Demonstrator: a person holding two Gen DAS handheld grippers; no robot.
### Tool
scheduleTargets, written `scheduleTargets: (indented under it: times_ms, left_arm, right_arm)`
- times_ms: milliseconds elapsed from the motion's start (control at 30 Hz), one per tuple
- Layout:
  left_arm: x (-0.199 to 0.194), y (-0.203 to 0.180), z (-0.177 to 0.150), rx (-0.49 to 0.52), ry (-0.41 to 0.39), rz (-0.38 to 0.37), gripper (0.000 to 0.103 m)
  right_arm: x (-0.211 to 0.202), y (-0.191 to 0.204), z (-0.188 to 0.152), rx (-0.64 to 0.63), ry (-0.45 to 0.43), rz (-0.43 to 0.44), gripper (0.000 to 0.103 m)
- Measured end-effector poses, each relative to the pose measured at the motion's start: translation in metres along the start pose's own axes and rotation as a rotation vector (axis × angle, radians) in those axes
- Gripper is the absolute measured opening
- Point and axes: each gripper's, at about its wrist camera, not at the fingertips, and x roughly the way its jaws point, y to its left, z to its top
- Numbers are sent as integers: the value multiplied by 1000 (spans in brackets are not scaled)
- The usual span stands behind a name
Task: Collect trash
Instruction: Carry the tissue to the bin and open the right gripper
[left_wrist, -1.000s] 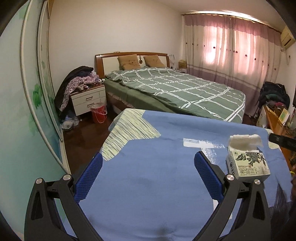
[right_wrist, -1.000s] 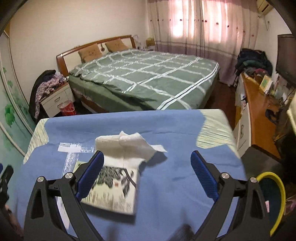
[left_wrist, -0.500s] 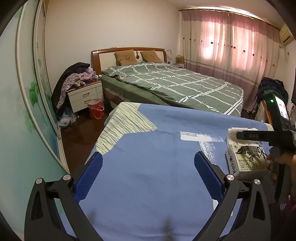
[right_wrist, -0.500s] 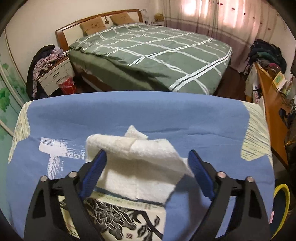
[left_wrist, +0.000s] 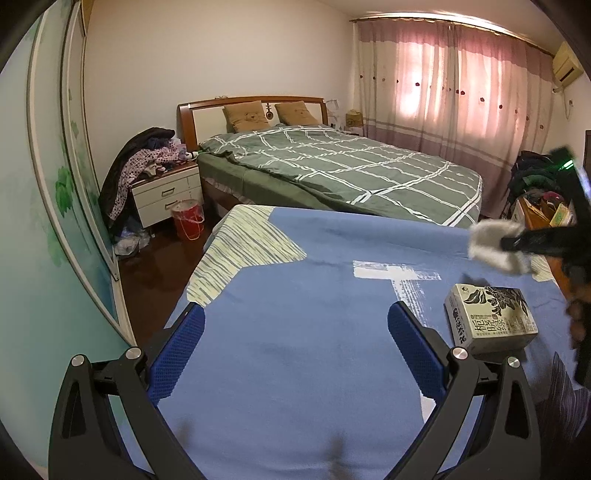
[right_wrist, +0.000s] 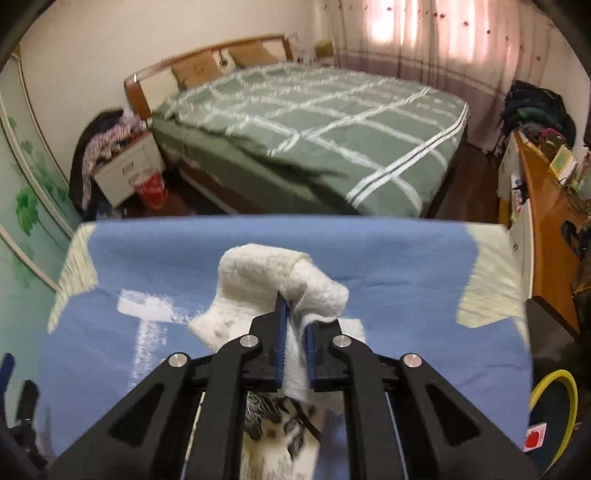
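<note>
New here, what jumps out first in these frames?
The right gripper is shut on a white tissue, lifted above the patterned tissue box on the blue cloth. The left gripper hangs open over bare cloth with nothing between its fingers. Behind stands a big bed with a green checked quilt.

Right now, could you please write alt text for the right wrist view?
The right tongs are shut on a white tissue, held above a blue cloth-covered table. Behind it are a green checked bed and pink curtains.
</note>
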Motion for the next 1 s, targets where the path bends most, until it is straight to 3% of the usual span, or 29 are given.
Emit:
scheduleTargets:
  times_ms: [167,300,400,633,800,833,900,1000]
  left_arm:
    - [0,-2,-1,5,3,-5,98]
    - [-2,-4,-2,11,0,-15,98]
    - [-2,-8,-3,24,1,-21,98]
    - [-2,-19,-9,58,8,-37,98]
    - [-3,-27,-12,84,8,-48,98]
    - [-3,-29,-13,92,9,-51,98]
    - [-3,-36,-16,112,15,-60,98]
    - [-7,-48,-20,140,18,-92,98]
  right_arm:
    - [-54,-27,-10,61,-116,-12,8]
    - [-86,-61,-51,130,-158,-57,9]
    - [-105,-98,-88,218,-176,-132,9]
    - [-146,-186,-164,443,-247,-410,11]
    - [-145,-225,-194,541,-206,-548,13]
    - [-142,-230,-197,558,-195,-570,17]
    - [-139,-238,-199,589,-182,-578,53]
    - [-143,-232,-199,583,-205,-587,61]
